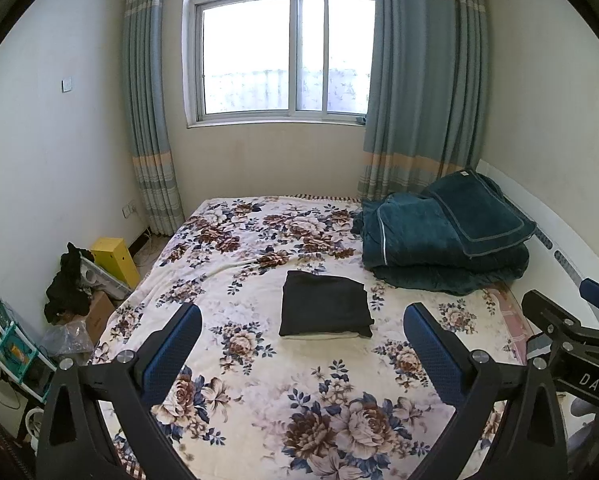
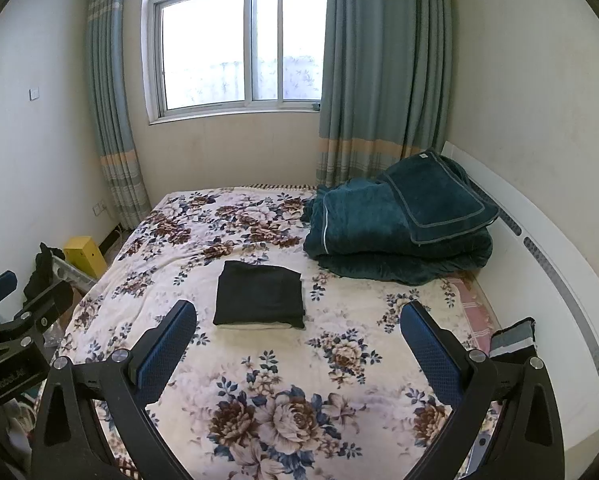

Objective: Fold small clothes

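Observation:
A black garment [image 1: 325,305] lies folded into a neat rectangle on the floral bedspread [image 1: 299,392], with a light layer showing under its near edge. It also shows in the right wrist view [image 2: 259,295]. My left gripper [image 1: 302,314] is open and empty, held above the bed, well short of the garment. My right gripper [image 2: 298,311] is open and empty, also held back from the garment. The right gripper's body shows at the right edge of the left wrist view [image 1: 571,332]; the left gripper's body shows at the left edge of the right wrist view [image 2: 15,320].
A folded dark teal quilt with a pillow [image 1: 443,236] lies at the bed's far right by the white headboard [image 2: 547,264]. Left of the bed stand a yellow box [image 1: 115,254], a heap of dark clothes [image 1: 69,284] and cardboard boxes. Window and curtains are behind.

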### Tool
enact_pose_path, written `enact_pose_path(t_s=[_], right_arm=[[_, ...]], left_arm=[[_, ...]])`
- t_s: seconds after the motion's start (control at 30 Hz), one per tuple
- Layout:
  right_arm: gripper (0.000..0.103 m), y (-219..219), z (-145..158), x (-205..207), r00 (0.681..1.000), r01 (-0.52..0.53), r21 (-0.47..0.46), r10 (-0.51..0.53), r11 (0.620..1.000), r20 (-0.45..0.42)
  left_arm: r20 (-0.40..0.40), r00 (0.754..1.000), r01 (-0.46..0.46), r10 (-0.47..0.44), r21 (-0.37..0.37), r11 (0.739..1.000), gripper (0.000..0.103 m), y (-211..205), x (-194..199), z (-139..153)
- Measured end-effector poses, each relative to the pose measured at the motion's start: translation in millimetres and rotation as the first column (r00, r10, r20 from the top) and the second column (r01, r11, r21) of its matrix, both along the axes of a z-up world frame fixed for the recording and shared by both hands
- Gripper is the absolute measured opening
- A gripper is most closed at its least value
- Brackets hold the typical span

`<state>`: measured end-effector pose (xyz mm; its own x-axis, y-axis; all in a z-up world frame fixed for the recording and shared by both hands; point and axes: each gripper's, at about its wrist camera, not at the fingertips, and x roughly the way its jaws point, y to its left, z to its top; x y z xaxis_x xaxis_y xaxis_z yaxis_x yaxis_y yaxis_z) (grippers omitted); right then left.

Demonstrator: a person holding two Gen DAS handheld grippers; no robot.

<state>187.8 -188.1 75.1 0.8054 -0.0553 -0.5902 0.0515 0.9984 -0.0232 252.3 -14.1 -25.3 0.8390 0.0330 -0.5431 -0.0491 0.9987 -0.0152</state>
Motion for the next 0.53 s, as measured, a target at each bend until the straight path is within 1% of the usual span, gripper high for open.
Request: enact_pose_path(t_s=[0.53], right_arm=[[0.103, 0.7, -3.9, -3.7, 1.0, 0.003, 0.004, -0.003, 1.0, 0.0]], left_arm=[[0.0, 1.0, 0.0, 0.0, 0.006, 1.0, 0.103, 1.6, -0.3, 0.0]])
